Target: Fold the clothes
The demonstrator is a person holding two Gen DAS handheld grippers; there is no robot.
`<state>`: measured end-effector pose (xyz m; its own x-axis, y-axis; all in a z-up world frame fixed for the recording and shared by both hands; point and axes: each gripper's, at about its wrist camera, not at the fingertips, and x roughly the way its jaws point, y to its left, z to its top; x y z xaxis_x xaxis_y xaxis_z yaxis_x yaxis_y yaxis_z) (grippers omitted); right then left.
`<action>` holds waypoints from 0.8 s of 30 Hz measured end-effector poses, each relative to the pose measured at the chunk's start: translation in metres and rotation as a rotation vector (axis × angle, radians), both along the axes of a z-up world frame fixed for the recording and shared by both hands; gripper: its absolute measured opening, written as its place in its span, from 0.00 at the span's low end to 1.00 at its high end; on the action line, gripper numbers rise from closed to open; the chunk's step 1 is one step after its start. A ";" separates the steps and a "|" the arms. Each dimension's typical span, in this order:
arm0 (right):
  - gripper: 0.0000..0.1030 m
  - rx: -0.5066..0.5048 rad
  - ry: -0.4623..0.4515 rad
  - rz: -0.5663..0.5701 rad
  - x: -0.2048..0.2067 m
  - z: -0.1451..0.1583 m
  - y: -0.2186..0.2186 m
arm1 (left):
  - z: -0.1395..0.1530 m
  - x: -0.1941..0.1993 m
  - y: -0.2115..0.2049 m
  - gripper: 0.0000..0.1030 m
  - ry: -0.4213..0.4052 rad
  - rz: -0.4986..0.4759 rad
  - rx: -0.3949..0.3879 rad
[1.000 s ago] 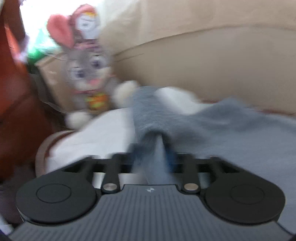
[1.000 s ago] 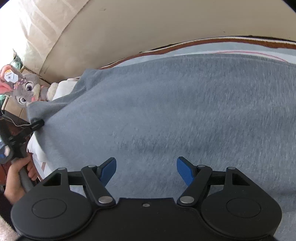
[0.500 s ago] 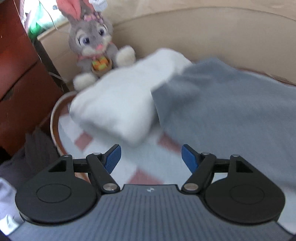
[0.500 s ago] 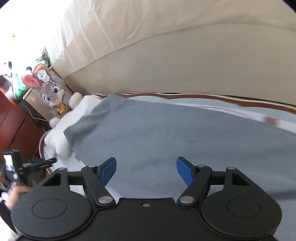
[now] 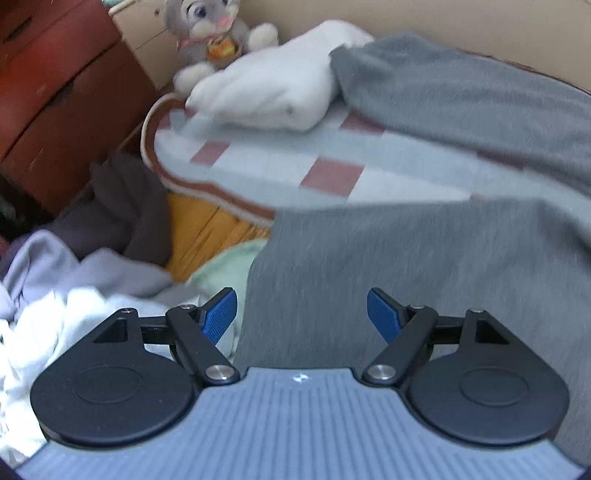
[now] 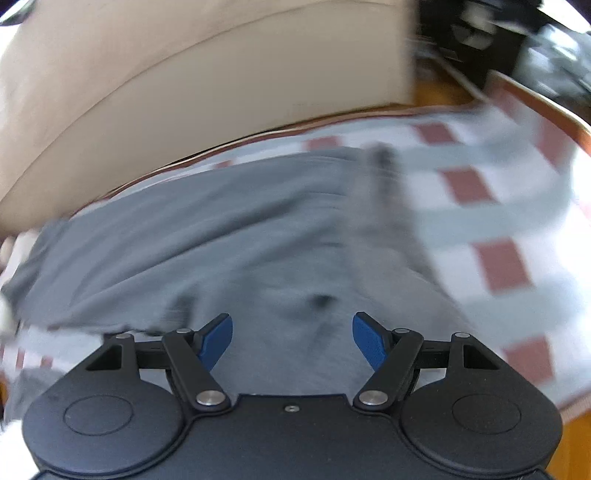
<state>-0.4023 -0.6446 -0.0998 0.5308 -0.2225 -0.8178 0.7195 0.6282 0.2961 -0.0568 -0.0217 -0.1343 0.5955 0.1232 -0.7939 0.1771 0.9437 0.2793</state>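
A grey garment (image 5: 424,258) lies spread over the checked blanket (image 5: 332,173), and its far part (image 5: 461,85) reaches up to a folded white cloth (image 5: 273,88). My left gripper (image 5: 301,306) hovers over the garment's near left edge. Its jaws are opening and nothing is between them. In the right wrist view the same grey garment (image 6: 221,240) stretches across the blanket (image 6: 498,221), blurred by motion. My right gripper (image 6: 291,328) hangs open above the cloth, holding nothing.
A plush rabbit (image 5: 207,26) sits behind the white cloth. A loose pile of clothes (image 5: 74,295) lies at the lower left beside a red-brown cabinet (image 5: 55,85) and bare wooden floor (image 5: 199,225). A beige padded back (image 6: 184,85) runs behind the bed.
My left gripper let go of the grey cloth's corner and drew back toward the near edge. The right gripper swung along the garment toward its right end. Both views are now lower over the cloth.
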 end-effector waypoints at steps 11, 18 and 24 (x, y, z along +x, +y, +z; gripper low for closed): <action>0.76 0.017 0.116 -0.194 -0.015 -0.065 0.002 | 0.003 0.003 0.036 0.75 0.045 0.133 -0.171; 0.04 -0.249 0.067 -0.222 -0.015 -0.067 0.019 | 0.003 -0.006 0.070 0.75 0.105 0.177 -0.220; 0.04 -0.304 0.150 -0.323 -0.051 -0.067 0.010 | -0.007 -0.032 0.095 0.75 0.120 0.147 -0.317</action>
